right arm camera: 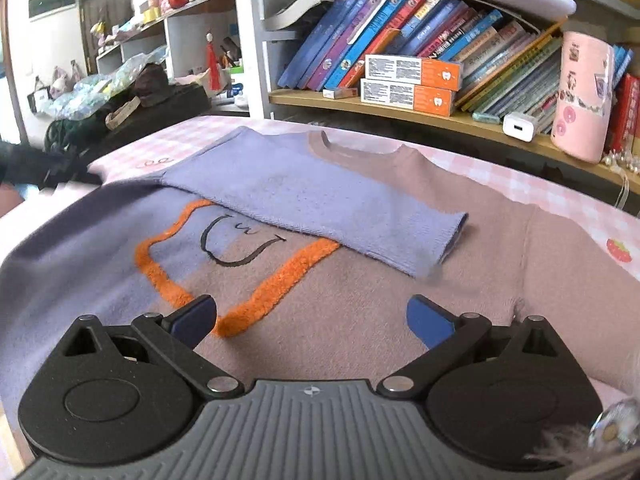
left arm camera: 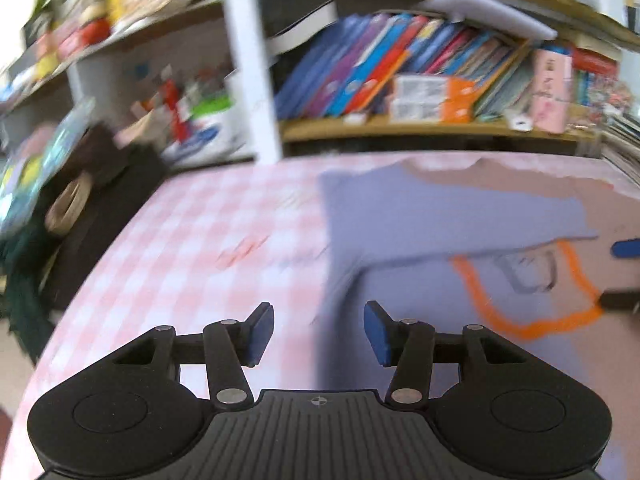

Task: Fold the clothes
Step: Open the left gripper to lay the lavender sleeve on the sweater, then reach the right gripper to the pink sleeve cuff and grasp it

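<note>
Right wrist: shelf [right arm camera: 400,110] holds leaning books [right arm camera: 384,32]; both tools [right arm camera: 312,318] [left arm camera: 319,334] released above sweater [right arm camera: 360,200].

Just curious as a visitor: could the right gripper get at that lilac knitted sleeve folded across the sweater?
Probably yes. The right gripper is open above the sweater, and nothing lies between it and the lilac knitted sleeve just ahead.

Sweater [right arm camera: 360,280] flat on table [right arm camera: 580,204], sleeve [right arm camera: 320,208] folded across it, bookshelf [right arm camera: 400,108] behind
</note>
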`<move>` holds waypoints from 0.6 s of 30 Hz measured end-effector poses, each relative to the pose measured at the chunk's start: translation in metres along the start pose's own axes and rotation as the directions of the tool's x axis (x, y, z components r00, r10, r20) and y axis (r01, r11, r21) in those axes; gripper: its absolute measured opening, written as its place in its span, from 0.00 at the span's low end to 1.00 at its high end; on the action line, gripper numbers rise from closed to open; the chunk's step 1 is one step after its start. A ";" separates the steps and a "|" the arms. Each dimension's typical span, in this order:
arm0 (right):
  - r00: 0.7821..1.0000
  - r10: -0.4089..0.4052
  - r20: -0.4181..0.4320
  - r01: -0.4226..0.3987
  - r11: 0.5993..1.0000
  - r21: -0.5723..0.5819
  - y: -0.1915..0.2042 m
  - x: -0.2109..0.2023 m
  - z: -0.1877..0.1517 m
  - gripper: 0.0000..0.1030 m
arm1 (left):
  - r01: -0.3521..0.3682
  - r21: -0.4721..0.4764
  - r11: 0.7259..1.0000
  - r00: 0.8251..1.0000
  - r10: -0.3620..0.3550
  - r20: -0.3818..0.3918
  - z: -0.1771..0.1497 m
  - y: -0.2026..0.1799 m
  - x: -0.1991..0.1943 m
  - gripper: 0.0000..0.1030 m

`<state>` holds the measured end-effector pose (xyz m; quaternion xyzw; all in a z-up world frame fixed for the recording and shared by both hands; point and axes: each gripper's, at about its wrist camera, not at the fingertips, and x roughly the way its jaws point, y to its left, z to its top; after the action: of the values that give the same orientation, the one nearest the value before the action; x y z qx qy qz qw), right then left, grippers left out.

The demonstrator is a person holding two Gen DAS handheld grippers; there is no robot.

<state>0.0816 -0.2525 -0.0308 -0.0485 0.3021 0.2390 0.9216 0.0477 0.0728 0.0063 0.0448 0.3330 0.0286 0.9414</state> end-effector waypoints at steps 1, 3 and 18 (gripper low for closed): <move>1.000 -0.008 -0.003 0.008 1.000 0.006 0.000 0.000 0.000 0.99 | 0.012 -0.011 1.000 1.000 -0.012 0.000 -0.004 0.005 0.000 0.48; 1.000 -0.024 -0.008 0.024 1.000 0.018 -0.001 0.001 -0.001 0.98 | 0.038 -0.033 0.999 0.999 -0.038 0.001 -0.011 0.014 0.001 0.48; 0.954 -0.285 -0.096 0.300 0.926 0.228 -0.005 -0.086 -0.051 0.36 | 0.317 -0.002 0.948 0.948 -0.317 0.016 -0.032 0.024 0.016 0.34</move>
<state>-0.0036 -0.3039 -0.0229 0.0115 0.3461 0.0589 0.9363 0.0399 0.0996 -0.0260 -0.0111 0.3283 -0.1225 0.9365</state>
